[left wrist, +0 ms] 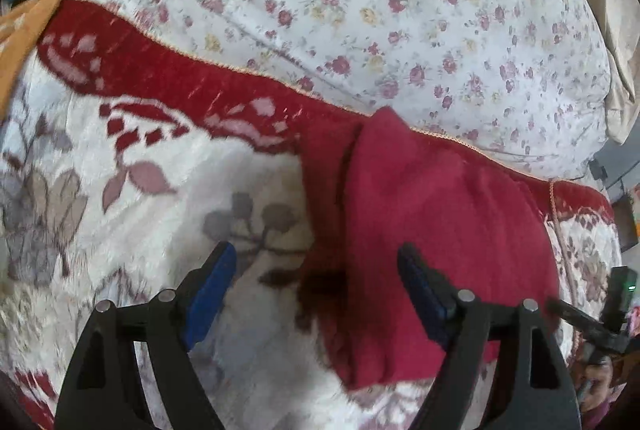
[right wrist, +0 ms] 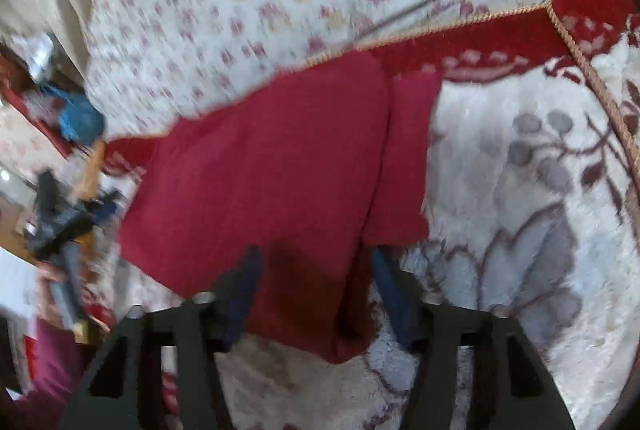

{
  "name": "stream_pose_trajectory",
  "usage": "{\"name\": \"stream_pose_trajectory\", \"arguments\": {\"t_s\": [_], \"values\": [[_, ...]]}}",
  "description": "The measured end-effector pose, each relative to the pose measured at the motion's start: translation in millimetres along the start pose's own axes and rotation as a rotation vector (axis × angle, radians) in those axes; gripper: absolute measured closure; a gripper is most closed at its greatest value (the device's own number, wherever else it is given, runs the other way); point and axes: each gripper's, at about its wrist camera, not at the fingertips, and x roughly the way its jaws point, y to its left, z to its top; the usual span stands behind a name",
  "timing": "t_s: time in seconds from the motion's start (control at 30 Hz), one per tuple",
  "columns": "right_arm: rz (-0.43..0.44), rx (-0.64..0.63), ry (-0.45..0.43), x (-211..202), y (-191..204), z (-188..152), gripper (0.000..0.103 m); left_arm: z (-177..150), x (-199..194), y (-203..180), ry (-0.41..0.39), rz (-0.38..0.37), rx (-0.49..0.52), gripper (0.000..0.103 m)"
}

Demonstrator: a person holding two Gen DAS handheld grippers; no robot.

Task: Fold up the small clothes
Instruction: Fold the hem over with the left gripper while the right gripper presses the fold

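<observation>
The red garment (left wrist: pixel 440 222) lay partly folded near the blanket's (left wrist: pixel 120 230) red border; both grippers, left (left wrist: pixel 316 294) and right (right wrist: pixel 316 294), hovered with fingers spread, grasping nothing; pinching matched corners would likely keep edges aligned.

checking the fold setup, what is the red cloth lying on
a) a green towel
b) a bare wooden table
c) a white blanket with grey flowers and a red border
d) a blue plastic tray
c: the red cloth lies on the white flowered blanket, its far edge reaching the blanket's red border; both pairs of tongs, left and right, are open over it.
</observation>
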Motion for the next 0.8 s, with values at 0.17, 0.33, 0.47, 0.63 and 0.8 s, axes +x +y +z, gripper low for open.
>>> {"name": "stream_pose_trajectory", "arguments": {"t_s": [0.17, 0.33, 0.47, 0.63, 0.8], "values": [[-0.014, -0.041, -0.066, -30.0, 4.1, 0.9, 0.095, -14.0, -14.1, 8.5, 0.008, -0.027, 0.023, 0.021], [-0.081, -0.031, -0.036, -21.2, -1.3, -10.9, 0.096, -29.7, -18.1, 2.0, 0.043, -0.062, 0.143, 0.021], [-0.081, -0.031, -0.039, -22.4, 1.5, -9.9, 0.096, -39.2, -11.4, -5.3, 0.106, -0.160, 0.185, 0.021], [-0.079, -0.044, -0.035, -21.8, 5.4, -13.3, 0.092, -42.8, -0.3, -8.4, 0.143, -0.149, 0.223, 0.022], [-0.045, 0.009, -0.036, -21.4, -2.6, -14.1, 0.088, -37.7, 3.7, -0.9, 0.178, -0.214, 0.189, 0.042]]}}
